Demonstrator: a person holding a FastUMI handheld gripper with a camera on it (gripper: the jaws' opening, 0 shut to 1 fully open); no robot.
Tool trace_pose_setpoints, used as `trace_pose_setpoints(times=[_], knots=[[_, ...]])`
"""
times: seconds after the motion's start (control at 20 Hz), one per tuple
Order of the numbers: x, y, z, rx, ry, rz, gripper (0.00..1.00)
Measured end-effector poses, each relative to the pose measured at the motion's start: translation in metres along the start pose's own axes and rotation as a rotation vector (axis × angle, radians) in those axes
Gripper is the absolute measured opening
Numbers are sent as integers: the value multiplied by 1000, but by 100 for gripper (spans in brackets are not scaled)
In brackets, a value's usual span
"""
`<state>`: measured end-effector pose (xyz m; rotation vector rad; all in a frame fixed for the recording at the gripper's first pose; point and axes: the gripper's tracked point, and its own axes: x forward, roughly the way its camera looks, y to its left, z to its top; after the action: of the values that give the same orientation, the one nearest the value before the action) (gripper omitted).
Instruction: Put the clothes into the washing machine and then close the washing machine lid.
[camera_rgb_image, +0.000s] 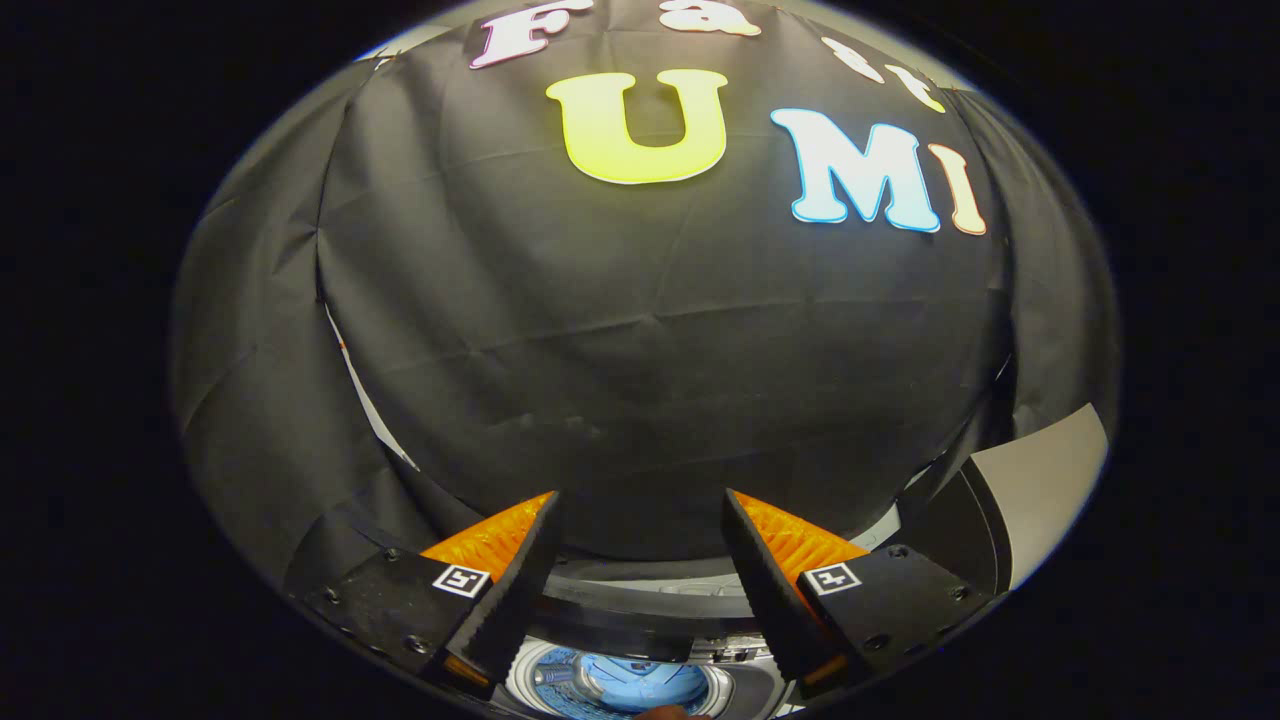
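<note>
The gripper (640, 515) is held high and points at the booth's black cloth wall (650, 380), its two fingers (520, 580) spread wide with nothing between them. Below the fingers, in the gap between them and lower than their tips, lies the washing machine (640, 620), seen from above with its opening uncovered. Inside its round drum (620, 685) sits something blue, most likely the clothes (640, 683), though the patch is too small and too warped to tell folds or how many pieces there are. A dark band of the machine's top rim runs across just behind the drum, between the two fingers. To the right, beyond the right finger, a pale grey curved panel (1040, 480) stands up; whether this is the raised lid cannot be told.
</note>
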<state>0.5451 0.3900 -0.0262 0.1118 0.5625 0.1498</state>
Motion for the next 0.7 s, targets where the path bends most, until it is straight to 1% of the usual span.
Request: trace_pose_setpoints(times=[0.25, 0.35, 0.55, 0.7], knots=[[16, 2, -4, -27, 18, -1, 98], [22, 5, -11, -28, 50, 6, 98], [23, 6, -14, 8, 70, 12, 98], [23, 8, -16, 11, 92, 28, 99]])
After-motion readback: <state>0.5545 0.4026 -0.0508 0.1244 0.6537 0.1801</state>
